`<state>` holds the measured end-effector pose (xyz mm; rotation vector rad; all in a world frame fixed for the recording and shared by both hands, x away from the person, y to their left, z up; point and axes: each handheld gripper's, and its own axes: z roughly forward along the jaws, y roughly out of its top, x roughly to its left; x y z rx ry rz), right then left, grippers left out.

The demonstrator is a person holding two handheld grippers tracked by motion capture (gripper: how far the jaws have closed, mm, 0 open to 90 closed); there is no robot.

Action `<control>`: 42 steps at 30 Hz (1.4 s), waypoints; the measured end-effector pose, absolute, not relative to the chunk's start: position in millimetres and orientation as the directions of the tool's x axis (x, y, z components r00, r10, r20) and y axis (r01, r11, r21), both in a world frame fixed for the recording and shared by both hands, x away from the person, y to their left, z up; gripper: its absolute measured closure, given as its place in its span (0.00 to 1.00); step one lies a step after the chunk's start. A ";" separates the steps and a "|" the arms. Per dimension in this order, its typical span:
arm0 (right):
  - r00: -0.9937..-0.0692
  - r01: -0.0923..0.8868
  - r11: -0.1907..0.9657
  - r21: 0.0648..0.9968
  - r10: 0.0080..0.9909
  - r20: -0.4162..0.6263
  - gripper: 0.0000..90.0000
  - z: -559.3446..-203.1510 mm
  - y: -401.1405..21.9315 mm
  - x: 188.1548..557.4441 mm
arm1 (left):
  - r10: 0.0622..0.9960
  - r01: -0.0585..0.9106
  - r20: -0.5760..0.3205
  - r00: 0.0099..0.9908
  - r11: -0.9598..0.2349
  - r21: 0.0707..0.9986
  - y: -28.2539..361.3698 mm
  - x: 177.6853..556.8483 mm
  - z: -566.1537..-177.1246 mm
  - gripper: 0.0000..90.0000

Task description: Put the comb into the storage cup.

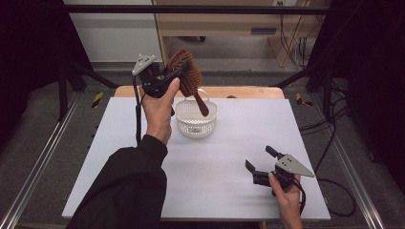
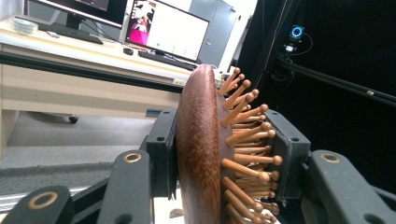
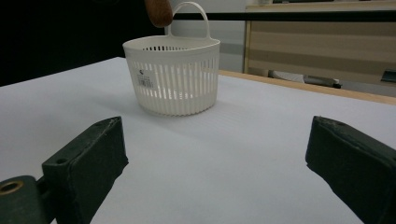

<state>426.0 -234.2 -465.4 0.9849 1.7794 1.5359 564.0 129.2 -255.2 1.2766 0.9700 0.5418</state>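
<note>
A brown wooden hairbrush (image 1: 187, 76) with wooden bristles is held up in the air above the table's far side. My left gripper (image 1: 168, 76) is shut on its head; in the left gripper view the brush (image 2: 203, 154) sits between the two pads, back to one, bristles to the other. Its handle points down toward a white slotted basket (image 1: 196, 125) standing just below. My right gripper (image 1: 259, 160) rests near the table's front right, open with nothing between its jaws, facing the basket (image 3: 173, 79).
The white table top (image 1: 143, 171) has a wooden strip (image 1: 248, 92) along its far edge. Black frame bars run along both sides. Beyond the table, a desk (image 2: 70, 60) with monitors and a keyboard appears in the left gripper view.
</note>
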 end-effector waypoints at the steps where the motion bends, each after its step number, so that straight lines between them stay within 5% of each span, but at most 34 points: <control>1: -0.557 0.158 0.064 0.985 0.830 0.035 0.06 -465.6 -234.1 426.0 | 0.802 0.165 -0.299 0.517 0.250 0.954 129.5 564.4 -255.8 0.57; 42: -0.560 0.151 0.059 0.987 0.828 0.036 0.06 -465.3 -234.9 424.8 | 0.844 0.140 -0.263 0.468 0.223 0.965 130.9 574.9 -271.7 0.57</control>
